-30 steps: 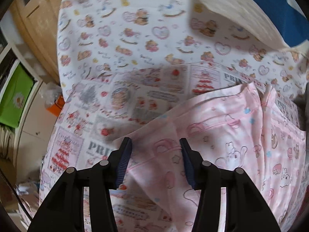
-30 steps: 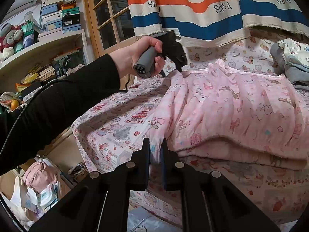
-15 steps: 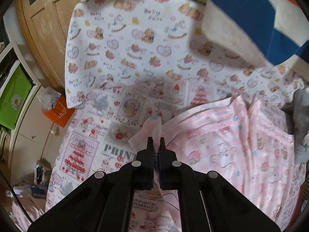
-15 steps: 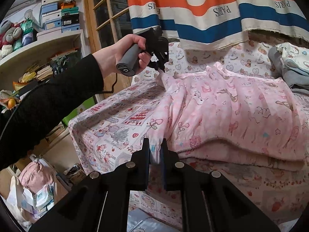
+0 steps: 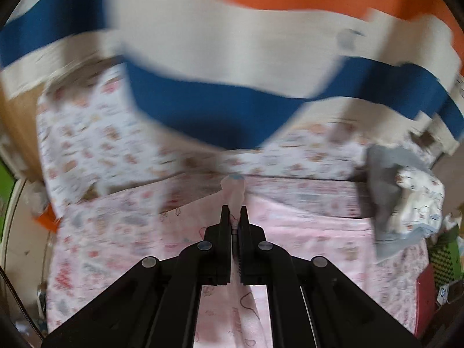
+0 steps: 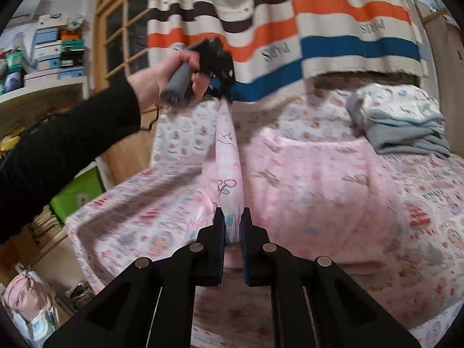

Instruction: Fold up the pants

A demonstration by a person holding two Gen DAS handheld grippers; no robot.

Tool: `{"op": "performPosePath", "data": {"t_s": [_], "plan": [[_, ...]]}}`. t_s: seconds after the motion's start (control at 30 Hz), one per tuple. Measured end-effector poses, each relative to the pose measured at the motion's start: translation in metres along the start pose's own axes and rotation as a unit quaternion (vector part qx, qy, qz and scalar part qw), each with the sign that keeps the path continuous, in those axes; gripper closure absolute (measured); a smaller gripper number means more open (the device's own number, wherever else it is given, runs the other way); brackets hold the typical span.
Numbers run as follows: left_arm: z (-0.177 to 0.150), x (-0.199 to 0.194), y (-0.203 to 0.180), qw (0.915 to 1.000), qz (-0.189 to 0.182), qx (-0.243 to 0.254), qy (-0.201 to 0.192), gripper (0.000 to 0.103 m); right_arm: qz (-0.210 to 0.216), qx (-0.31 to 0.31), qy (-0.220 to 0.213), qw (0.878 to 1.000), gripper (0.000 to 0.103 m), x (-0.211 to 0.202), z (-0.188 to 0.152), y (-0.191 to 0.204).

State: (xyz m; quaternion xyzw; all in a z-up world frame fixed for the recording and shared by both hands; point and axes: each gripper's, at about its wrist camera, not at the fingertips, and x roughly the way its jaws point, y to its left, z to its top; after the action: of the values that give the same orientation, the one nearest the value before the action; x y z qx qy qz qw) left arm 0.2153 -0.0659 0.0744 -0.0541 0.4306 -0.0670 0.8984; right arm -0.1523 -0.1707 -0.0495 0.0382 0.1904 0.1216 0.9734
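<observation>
In the left wrist view, which is blurred, the left gripper (image 5: pixel 235 209) is seen clamped on a small bunch of the pink pants (image 5: pixel 304 226), whose remainder is spread over the printed bed sheet (image 5: pixel 87 133) below the striped curtain (image 5: pixel 220 58), with a stack of folded clothes (image 5: pixel 406 200) at the bed's right edge. In the right wrist view, the right gripper (image 6: pixel 232 222) is closed on a gathered cuff, and only here is it shown that one pant leg is stretched taut in the air between both tools, the far one being held by a hand (image 6: pixel 162 78) in a black sleeve (image 6: pixel 66 148) above the bed's far left corner.
</observation>
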Motion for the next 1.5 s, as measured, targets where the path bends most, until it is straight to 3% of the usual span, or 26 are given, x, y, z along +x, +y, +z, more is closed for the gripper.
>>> {"op": "performPosePath", "data": {"t_s": [0.27, 0.53, 1.1, 1.43, 1.5], "plan": [[-0.001, 0.018, -0.109, 0.9961, -0.056, 0.065, 0.018, 0.1, -0.061, -0.005, -0.041, 0.997, 0.094, -0.036, 0.003, -0.027], [-0.02, 0.045, -0.177, 0.9919, -0.064, 0.103, 0.036, 0.1, -0.104, -0.002, -0.047, 0.993, 0.094, -0.056, 0.0, -0.058], [-0.047, 0.108, -0.225, 0.9852, -0.052, 0.136, 0.091, 0.1, -0.114, 0.018, -0.017, 0.993, 0.094, -0.044, -0.02, -0.078], [-0.049, 0.13, -0.235, 0.9826, -0.077, 0.129, 0.11, 0.099, -0.121, 0.025, -0.012, 0.992, 0.094, -0.042, -0.023, -0.083], [-0.05, 0.128, -0.237, 0.9815, -0.081, 0.136, 0.108, 0.087, -0.125, 0.02, -0.013, 0.992, 0.094, -0.043, -0.024, -0.082]]}}
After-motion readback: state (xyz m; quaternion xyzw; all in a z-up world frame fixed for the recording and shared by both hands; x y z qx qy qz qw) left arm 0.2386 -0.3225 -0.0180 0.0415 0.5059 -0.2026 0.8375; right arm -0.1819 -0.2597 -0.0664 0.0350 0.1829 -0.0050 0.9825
